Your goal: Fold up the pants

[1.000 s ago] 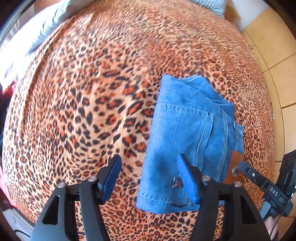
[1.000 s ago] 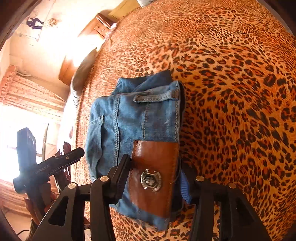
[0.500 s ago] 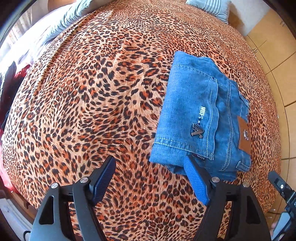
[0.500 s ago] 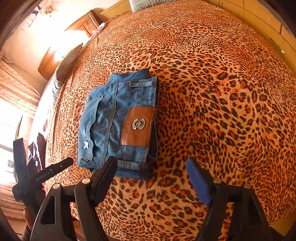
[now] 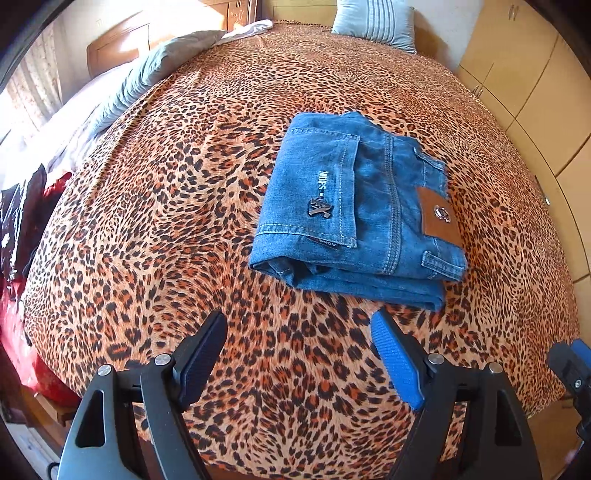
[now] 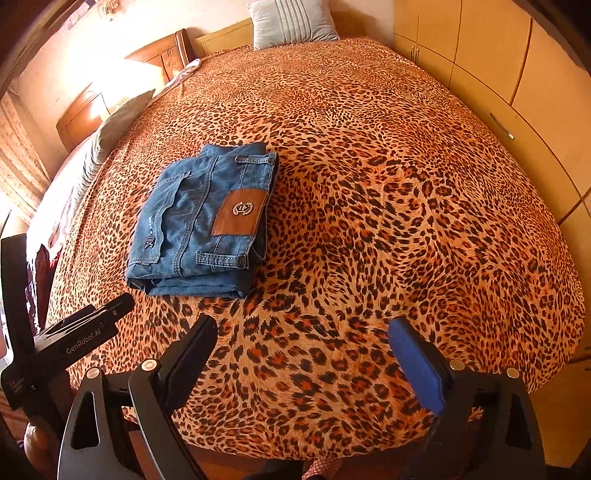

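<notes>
Blue denim pants (image 5: pixel 354 206) lie folded into a compact rectangle on the leopard-print bedspread (image 5: pixel 184 206), back pocket and brown leather patch facing up. They also show in the right wrist view (image 6: pixel 199 221), left of centre. My left gripper (image 5: pixel 299 336) is open and empty, held above the bed's near edge, short of the pants. My right gripper (image 6: pixel 301 339) is open and empty, to the right of the pants and pulled back from them. The left gripper's body (image 6: pixel 74 339) shows at the lower left of the right wrist view.
Pillows (image 5: pixel 373 22) and grey bedding (image 5: pixel 147 74) lie at the head of the bed. Wooden wardrobe doors (image 6: pixel 517 74) run along the right side. Dark and red clothes (image 5: pixel 22 221) hang off the bed's left edge. A wooden headboard (image 6: pixel 155 59) stands at the back.
Both grippers have let go of the pants and pulled back toward the bed's near edge. The folded pants now lie still, farther from both grippers.
</notes>
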Tool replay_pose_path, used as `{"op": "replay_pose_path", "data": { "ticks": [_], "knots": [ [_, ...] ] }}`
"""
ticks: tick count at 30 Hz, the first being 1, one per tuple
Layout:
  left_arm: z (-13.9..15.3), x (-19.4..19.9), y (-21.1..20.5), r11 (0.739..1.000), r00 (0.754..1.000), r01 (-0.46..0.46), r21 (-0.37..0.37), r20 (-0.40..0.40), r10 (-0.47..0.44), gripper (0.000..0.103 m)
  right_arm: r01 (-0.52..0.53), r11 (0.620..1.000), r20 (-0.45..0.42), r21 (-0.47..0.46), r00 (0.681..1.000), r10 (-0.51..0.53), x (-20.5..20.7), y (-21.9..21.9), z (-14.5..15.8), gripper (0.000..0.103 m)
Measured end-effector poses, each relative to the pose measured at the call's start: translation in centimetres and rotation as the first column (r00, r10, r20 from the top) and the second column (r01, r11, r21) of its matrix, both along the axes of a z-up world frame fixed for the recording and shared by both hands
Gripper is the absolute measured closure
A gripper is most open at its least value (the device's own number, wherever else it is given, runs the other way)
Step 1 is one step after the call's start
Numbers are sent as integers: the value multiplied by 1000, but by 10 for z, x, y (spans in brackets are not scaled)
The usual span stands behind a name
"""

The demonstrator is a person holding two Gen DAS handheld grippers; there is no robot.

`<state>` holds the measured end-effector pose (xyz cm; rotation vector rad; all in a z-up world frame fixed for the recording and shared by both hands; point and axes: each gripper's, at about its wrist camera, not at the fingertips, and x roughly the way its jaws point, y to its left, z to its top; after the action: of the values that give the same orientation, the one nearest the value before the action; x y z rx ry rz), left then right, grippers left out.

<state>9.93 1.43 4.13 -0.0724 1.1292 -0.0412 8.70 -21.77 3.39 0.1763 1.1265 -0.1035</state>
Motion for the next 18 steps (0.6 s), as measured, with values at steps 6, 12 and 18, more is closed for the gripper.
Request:
{"op": "replay_pose_path", "data": {
  "ticks": [6, 12, 18],
  "knots": [
    [19, -57, -16, 998, 999, -4, 56, 53, 1, 23, 33, 999, 80, -19, 996, -31, -61, -15, 19, 3],
    [42, -102, -37, 993, 991, 6, 115, 134, -22, 23, 72, 997, 118, -26, 991, -68, -111, -30, 26, 3],
    [65, -130, -42, 995, 978, 6, 95, 207, -26, 23, 72, 997, 138, -39, 988, -66, -131, -38, 35, 3]
  ]
}}
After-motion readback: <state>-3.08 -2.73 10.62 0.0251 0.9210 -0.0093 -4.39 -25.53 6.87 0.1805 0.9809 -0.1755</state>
